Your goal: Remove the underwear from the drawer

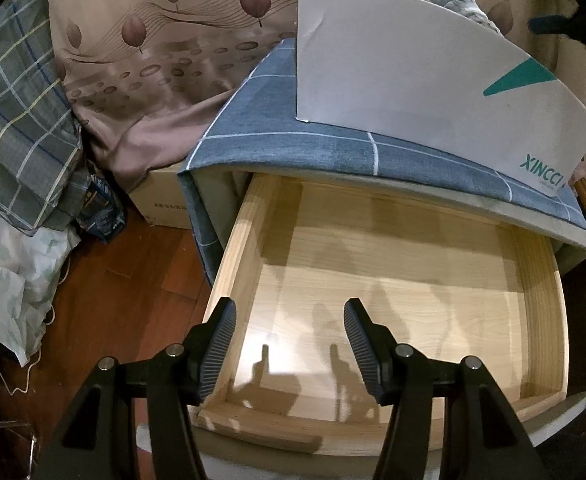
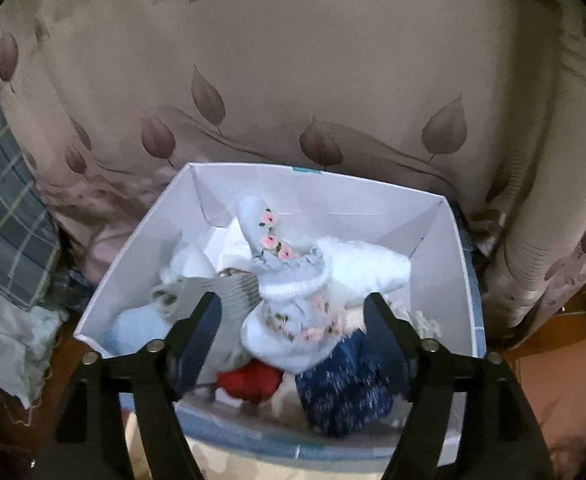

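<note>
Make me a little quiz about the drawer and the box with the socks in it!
1. True or false: the wooden drawer is pulled out and nothing lies inside it.
2. What sits on the blue checked cloth above the drawer? A) a lamp B) a white box C) a red pillow
3. Fill in: the right gripper hangs with its jaws ____ over the box of small clothes, above a pale blue sock with pink flowers.

Key: 1 true. 2 B. 3 open, and the left gripper is open too, over the drawer.
</note>
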The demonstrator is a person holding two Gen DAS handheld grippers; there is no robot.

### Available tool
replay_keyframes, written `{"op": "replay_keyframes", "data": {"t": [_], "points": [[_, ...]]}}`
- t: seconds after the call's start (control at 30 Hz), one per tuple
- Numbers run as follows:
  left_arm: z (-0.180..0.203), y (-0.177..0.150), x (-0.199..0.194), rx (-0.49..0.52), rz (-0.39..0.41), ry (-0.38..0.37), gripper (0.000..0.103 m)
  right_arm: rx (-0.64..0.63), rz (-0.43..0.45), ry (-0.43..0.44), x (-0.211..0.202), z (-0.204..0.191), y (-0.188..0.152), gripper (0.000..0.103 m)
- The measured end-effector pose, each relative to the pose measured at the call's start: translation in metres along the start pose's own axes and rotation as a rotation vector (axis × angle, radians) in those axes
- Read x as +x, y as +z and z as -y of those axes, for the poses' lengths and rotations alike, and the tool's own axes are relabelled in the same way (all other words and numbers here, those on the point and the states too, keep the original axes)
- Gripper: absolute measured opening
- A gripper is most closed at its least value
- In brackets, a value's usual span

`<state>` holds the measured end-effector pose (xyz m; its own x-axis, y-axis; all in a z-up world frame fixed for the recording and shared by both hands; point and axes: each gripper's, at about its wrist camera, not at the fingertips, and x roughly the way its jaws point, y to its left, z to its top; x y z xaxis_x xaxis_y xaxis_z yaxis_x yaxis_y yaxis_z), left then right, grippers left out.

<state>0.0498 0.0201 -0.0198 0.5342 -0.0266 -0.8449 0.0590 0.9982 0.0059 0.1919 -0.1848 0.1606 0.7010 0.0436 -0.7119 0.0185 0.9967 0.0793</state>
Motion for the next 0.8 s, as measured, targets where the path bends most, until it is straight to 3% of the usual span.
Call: {"op": "replay_keyframes", "data": {"t": [0.13, 0.33, 0.57, 0.8], "points": [[0.000, -0.001, 0.000, 0.003, 0.002, -0.002, 0.058, 0.016, 0.029, 0.045, -0.034, 0.007, -0.021, 0.086], [0.007, -0.001, -0.002, 0.028, 0.010, -0.002, 0.058, 0.058, 0.021, 0.034, -0.067, 0.031, -0.104, 0.090], [0.012, -0.008, -0.013, 0.045, 0.034, -0.009, 0.058, 0.096, -0.054, -0.062, -0.054, 0.047, -0.206, 0.090], [0.015, -0.018, -0.022, 0.062, 0.033, -0.023, 0.058, 0.089, -0.115, -0.037, -0.034, 0.043, -0.247, 0.090]]}}
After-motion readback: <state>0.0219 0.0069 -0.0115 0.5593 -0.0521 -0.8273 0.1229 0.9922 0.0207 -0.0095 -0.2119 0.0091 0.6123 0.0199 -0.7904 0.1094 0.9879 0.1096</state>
